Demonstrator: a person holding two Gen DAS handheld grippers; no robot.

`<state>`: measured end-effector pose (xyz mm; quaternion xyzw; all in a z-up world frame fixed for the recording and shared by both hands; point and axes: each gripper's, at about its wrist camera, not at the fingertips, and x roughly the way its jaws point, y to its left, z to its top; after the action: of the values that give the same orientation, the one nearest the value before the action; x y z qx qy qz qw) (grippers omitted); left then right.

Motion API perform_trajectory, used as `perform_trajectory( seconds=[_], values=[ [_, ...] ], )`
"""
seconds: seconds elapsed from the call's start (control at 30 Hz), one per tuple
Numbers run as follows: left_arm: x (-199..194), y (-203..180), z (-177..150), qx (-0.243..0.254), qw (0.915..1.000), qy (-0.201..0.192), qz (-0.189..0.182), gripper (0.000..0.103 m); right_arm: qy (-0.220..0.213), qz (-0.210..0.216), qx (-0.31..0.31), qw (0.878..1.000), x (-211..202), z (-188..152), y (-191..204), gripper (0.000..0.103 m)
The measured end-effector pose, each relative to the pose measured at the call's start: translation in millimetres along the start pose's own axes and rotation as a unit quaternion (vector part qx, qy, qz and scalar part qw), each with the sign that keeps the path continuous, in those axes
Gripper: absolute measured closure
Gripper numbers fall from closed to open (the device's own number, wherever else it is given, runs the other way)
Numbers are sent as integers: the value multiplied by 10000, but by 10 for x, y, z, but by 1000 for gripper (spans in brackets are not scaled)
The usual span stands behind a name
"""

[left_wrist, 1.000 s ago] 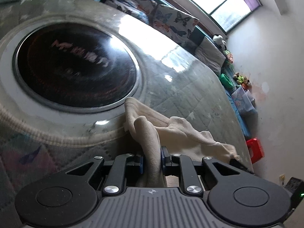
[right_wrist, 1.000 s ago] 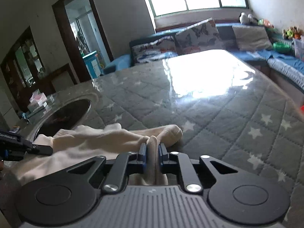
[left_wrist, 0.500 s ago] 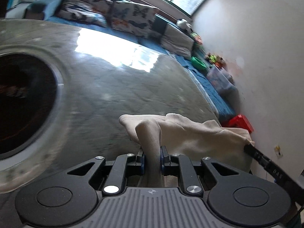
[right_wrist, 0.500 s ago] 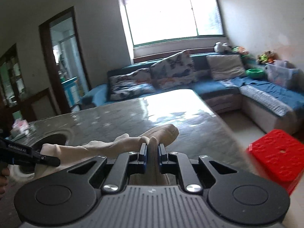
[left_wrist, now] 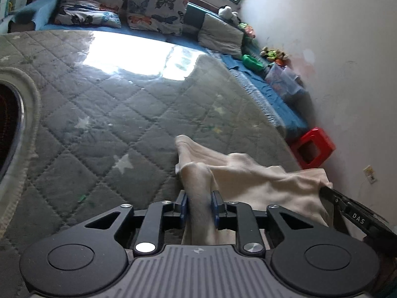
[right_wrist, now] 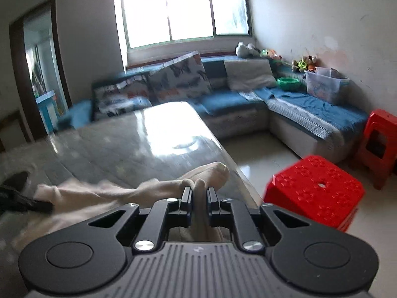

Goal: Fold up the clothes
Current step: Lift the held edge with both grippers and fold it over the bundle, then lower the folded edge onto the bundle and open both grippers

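Cream cloth (left_wrist: pixel 248 181) is hanging between both tools above the grey table (left_wrist: pixel 111 114). Left gripper (left_wrist: pixel 199 202) and right gripper (right_wrist: pixel 199 198) are each pinching an edge, probably stretching it flat for folding.

A grey quilted tabletop (left_wrist: pixel 119 114) with white star shapes fills the foreground, with bright window glare on its glossy surface. A dark round inset (left_wrist: pixel 7 124) with a pale rim sits at its left edge. Behind it, a blue corner sofa (right_wrist: pixel 310 109) holds butterfly-print cushions (left_wrist: pixel 156 12), a grey cushion (right_wrist: pixel 250 77), a green bowl (right_wrist: pixel 289 83) and a clear plastic box (right_wrist: pixel 325 87). Two red plastic stools (right_wrist: pixel 315 188) stand on the tiled floor (right_wrist: pixel 258 156). A window (right_wrist: pixel 183 7) glows behind.
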<state>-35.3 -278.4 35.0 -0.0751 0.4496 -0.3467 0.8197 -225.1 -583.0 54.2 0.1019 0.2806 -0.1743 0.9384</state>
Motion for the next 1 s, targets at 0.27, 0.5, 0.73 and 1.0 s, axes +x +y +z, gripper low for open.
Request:
perform_trajectory(
  seconds=[0.27, 0.5, 0.73, 1.0],
  values=[
    [-168, 5, -73, 219, 9994, -217, 185, 47, 16, 179, -52, 9998, 26, 21, 84, 85],
    [-197, -162, -162, 515, 9984, -209, 131, 46, 294, 552, -111, 9980, 371, 77, 334, 85],
    [-110, -268, -267, 969, 9945, -123, 390, 41, 431, 496, -158, 9977, 501, 28, 375, 84],
    [-216, -463, -439, 1647, 9846, -338, 487, 31, 368, 871, -582, 9938, -137, -157, 410, 68]
  ],
)
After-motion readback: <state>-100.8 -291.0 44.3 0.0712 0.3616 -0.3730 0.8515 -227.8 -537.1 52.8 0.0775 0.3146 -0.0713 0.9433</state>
